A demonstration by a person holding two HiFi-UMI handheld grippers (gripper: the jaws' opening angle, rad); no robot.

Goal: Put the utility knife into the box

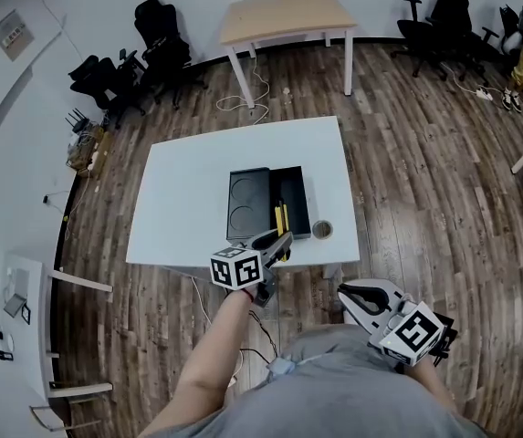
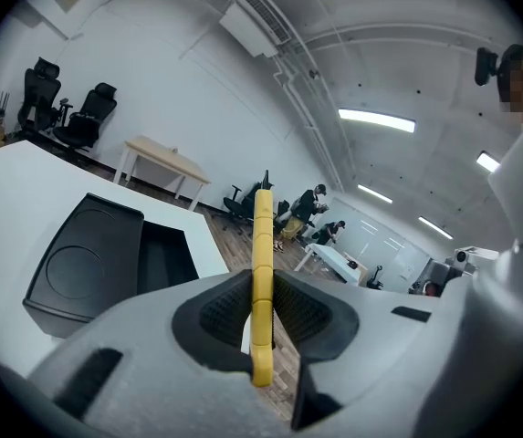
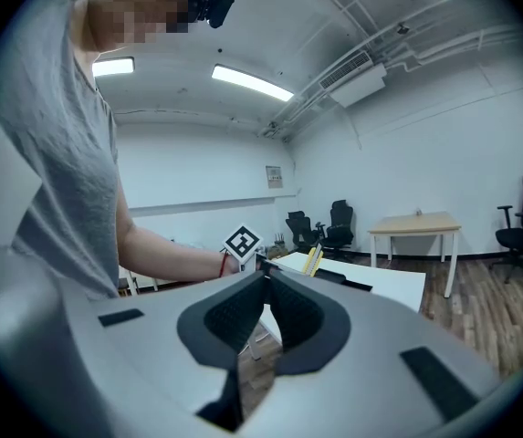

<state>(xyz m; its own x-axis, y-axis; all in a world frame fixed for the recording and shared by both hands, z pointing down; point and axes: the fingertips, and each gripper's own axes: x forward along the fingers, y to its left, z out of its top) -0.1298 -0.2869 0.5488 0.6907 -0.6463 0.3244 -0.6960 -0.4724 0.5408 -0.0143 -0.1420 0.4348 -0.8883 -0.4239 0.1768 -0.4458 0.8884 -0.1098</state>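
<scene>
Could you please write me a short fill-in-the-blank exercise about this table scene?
1. The left tool is shut on the ____ utility knife.
2. The right tool has its jaws together and holds ____.
3. The box on the white table is ____ in colour.
Missing words: yellow; nothing; black.

Shows only a yellow strip of the utility knife point(image 1: 280, 215) in the head view; hides the rest behind the left gripper point(image 1: 277, 243) clamped on it. Cannot identify the small round thing point(image 1: 322, 230) on the table beside the box point(image 1: 303, 199). Loses the forearm point(image 1: 208, 363) at the bottom edge. Cannot make out the far people point(image 2: 311, 210) in the left gripper view, too small and blurred
</scene>
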